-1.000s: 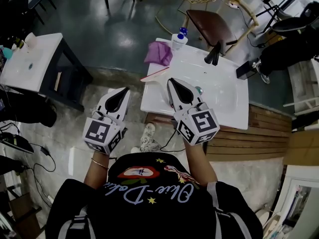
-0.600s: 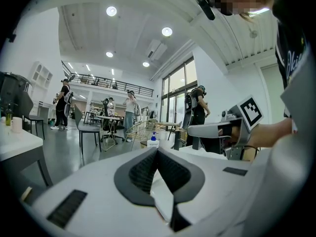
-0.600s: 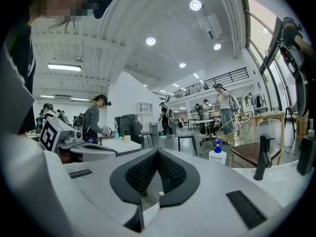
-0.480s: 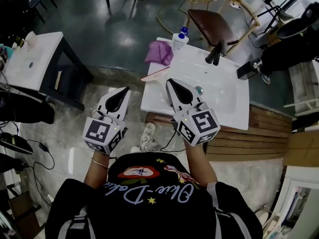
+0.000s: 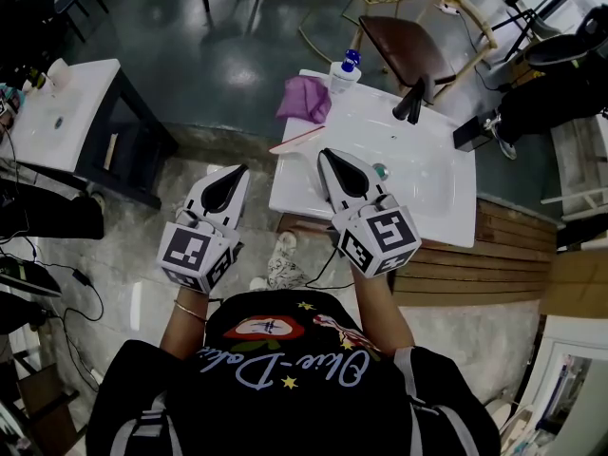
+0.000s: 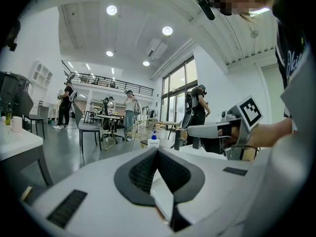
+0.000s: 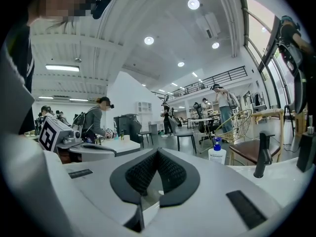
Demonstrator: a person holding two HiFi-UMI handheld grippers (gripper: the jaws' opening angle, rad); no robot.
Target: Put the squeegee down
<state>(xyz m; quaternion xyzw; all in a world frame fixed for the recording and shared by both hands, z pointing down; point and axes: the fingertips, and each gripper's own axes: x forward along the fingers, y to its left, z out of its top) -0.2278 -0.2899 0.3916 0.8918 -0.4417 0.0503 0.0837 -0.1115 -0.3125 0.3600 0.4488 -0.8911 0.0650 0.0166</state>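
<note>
Head view. The floor is dark and glossy in the far part of the room and pale stone near the person, with a slatted wooden platform (image 5: 513,255) at the right. A white basin counter (image 5: 427,207) stands ahead. A black faucet (image 5: 410,101) stands at its far edge, a purple cloth (image 5: 304,100) lies on the far left corner, and a blue-capped bottle (image 5: 342,72) stands just beside the cloth. The squeegee (image 5: 296,141), a thin pinkish bar, lies on the counter's left edge, apart from both grippers. The left gripper (image 5: 236,172) hangs over the stone floor left of the counter. The right gripper (image 5: 329,156) reaches over the counter's near left part. A brown-seated chair (image 5: 404,46) stands behind the counter, a white side table (image 5: 57,112) is far left, and cables (image 5: 57,293) lie on the floor.

Left gripper view. The jaws are clenched tip to tip with nothing between them. Beyond them are a high white hall with ceiling lights (image 6: 167,30), a railed mezzanine (image 6: 106,80) and several people standing.

Right gripper view. The jaws are likewise pressed together and empty. The bottle and faucet stand to the right, a wire chair (image 7: 242,120) behind them.
</note>
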